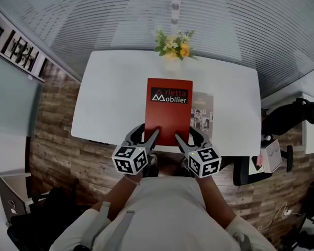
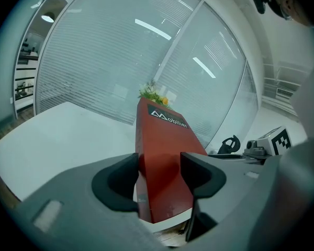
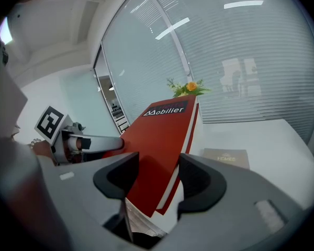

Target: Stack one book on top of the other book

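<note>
A red book (image 1: 168,109) with "Mobilier" printed on its cover is held off the white table (image 1: 110,98) by its near edge. My left gripper (image 1: 148,133) is shut on the near left corner, which fills its jaws in the left gripper view (image 2: 159,174). My right gripper (image 1: 188,136) is shut on the near right corner (image 3: 158,177). The red book (image 3: 162,135) tilts upward away from me. A flat grey-brown book (image 1: 203,111) lies on the table just right of the red one, partly covered by it, and shows plainly in the right gripper view (image 3: 226,158).
A vase of yellow and white flowers (image 1: 174,45) stands at the table's far edge. A black chair (image 1: 290,116) and a white box (image 1: 272,155) sit to the right of the table. Glass walls with blinds lie beyond.
</note>
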Demonstrator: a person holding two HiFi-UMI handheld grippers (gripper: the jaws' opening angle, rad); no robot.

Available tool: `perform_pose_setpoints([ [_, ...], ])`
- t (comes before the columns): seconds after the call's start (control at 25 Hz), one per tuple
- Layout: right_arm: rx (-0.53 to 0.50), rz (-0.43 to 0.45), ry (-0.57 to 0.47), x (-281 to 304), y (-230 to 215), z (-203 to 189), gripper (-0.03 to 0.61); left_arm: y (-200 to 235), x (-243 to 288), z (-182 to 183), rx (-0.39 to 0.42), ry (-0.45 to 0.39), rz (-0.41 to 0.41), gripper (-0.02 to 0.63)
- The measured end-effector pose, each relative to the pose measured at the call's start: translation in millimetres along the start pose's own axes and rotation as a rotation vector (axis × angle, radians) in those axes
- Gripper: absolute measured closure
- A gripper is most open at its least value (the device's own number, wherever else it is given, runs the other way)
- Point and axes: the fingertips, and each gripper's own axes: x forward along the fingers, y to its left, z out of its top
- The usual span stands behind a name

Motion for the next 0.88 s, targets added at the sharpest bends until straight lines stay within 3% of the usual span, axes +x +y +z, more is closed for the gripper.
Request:
perform_pose_setpoints([
  [0.88, 0.013, 0.012, -0.017, -102.7, -119.3, -19.6, 0.347, -136.8, 68.2, -40.7, 0.007, -0.014, 0.016, 0.357],
])
